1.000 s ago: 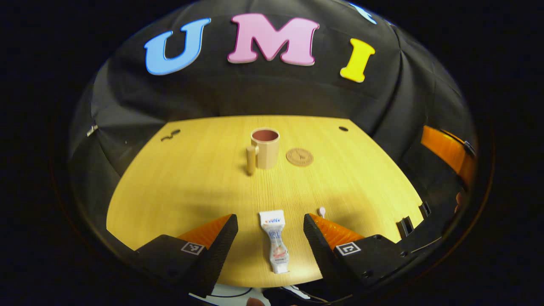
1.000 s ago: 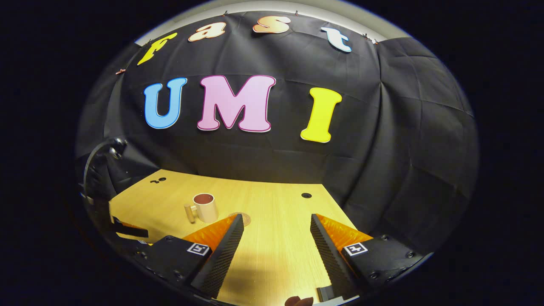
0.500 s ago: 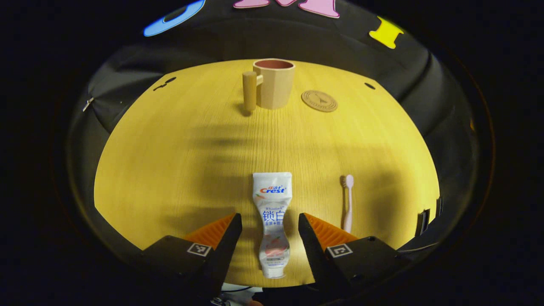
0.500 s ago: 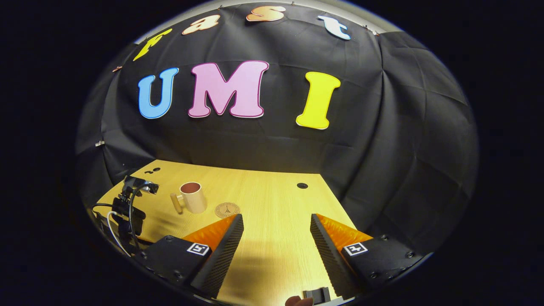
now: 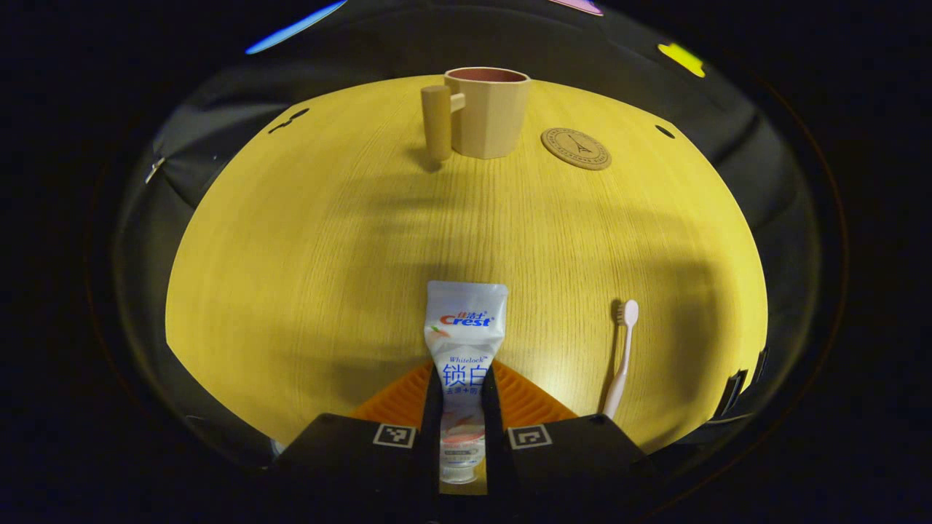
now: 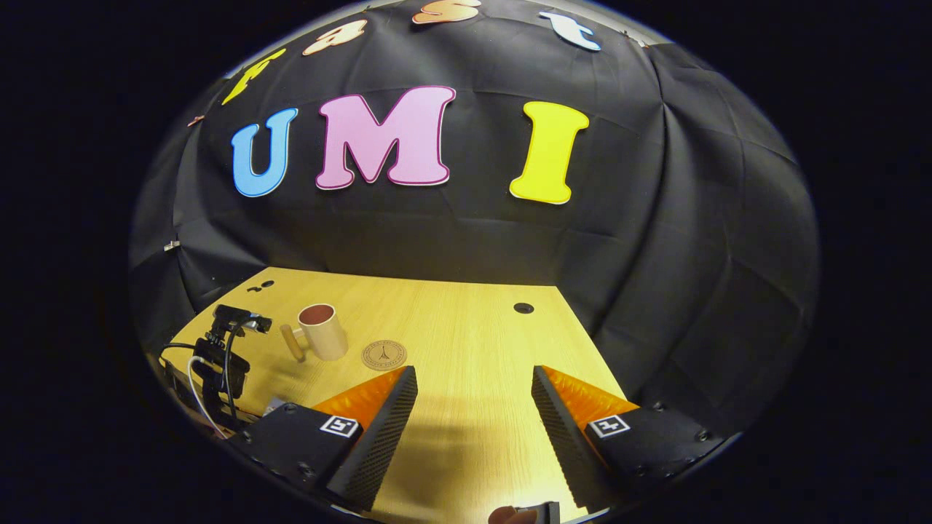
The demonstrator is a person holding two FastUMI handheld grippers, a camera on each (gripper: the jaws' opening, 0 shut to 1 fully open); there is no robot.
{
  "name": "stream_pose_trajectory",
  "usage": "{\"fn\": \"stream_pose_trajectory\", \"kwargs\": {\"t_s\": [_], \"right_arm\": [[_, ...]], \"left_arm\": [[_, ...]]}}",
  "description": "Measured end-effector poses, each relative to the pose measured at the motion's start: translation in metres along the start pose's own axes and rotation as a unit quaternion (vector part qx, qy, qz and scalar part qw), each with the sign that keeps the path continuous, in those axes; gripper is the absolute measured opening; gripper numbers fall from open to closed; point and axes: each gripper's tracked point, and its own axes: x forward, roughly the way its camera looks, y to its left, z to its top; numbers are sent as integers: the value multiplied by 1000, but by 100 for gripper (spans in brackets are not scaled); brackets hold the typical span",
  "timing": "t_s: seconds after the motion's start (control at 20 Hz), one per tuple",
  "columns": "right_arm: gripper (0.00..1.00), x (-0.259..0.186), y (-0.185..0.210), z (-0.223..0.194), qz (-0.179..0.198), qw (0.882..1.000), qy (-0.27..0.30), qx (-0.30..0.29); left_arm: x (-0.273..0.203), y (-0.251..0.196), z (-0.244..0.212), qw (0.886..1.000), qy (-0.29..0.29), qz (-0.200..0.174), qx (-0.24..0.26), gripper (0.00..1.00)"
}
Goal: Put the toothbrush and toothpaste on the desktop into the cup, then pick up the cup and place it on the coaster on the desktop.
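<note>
A white toothpaste tube (image 5: 464, 342) lies lengthwise on the wooden desk near its front edge, cap end toward me. My left gripper (image 5: 461, 397) is shut on the tube's lower half, both fingers pressing its sides. A pale pink toothbrush (image 5: 620, 356) lies to the tube's right, head pointing away. The beige cup (image 5: 486, 110) with a side handle stands at the far side, and a round brown coaster (image 5: 576, 148) lies just right of it. In the right gripper view, my right gripper (image 6: 473, 407) hovers open above the desk, with the cup (image 6: 320, 332) and coaster (image 6: 384, 354) ahead to its left.
The left gripper's body with its cables (image 6: 222, 356) shows at the lower left of the right gripper view. Small dark holes (image 6: 523, 308) mark the desk's far corners. Black cloth closes in the desk behind and at the sides.
My left gripper came down and forward over the toothpaste tube, and its fingers went from wide open to shut on it. The right gripper tilted slightly and stayed open.
</note>
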Motion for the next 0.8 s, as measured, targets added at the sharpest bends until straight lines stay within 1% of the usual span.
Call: {"fn": "stream_pose_trajectory", "kwargs": {"t_s": [0.1, 0.15, 0.25, 0.3, 0.35, 0.45, 0.5, 0.6, 0.65, 0.7, 0.75, 0.8], "right_arm": [[97, -4, 2, 2, -1, 1000, -4, 4], [97, -7, 3, 3, -2, 1000, -7, 6], [97, -11, 5, 4, -6, 1000, -9, 8], [97, -16, 6, 6, -9, 1000, -12, 8], [97, -21, 6, 7, -14, 1000, -16, 8], [97, -32, 8, 8, -26, 999, -21, 5], [97, -37, 8, 5, -31, 999, -19, 3], [97, -48, 9, -1, -43, 999, -15, 2], [97, -53, 9, -1, -49, 999, -14, 2], [97, -55, 9, -1, -57, 998, -13, 2], [97, -58, 8, 0, -64, 998, -13, 2], [97, -64, 8, -1, -71, 997, -14, 2]], "left_arm": [[0, 1, 0, 1000, 17, -7, 8, 31], [1, 2, 1, 1000, 20, -10, 14, 29], [-1, 2, 5, 1000, 6, -19, 14, 23], [-4, 2, 6, 1000, 0, -28, 11, 23], [-11, 5, 11, 999, -17, -34, 6, 20], [-39, 8, 43, 994, -89, -57, 9, 20], [-56, 8, 64, 989, -132, -71, 17, 19], [-93, 15, 116, 970, -217, -104, 25, 19], [-111, 15, 141, 959, -255, -121, 23, 19], [-128, 14, 166, 947, -288, -140, 17, 14], [-147, 12, 187, 933, -322, -161, 13, 19], [-163, 11, 208, 920, -351, -176, 13, 19]]}}
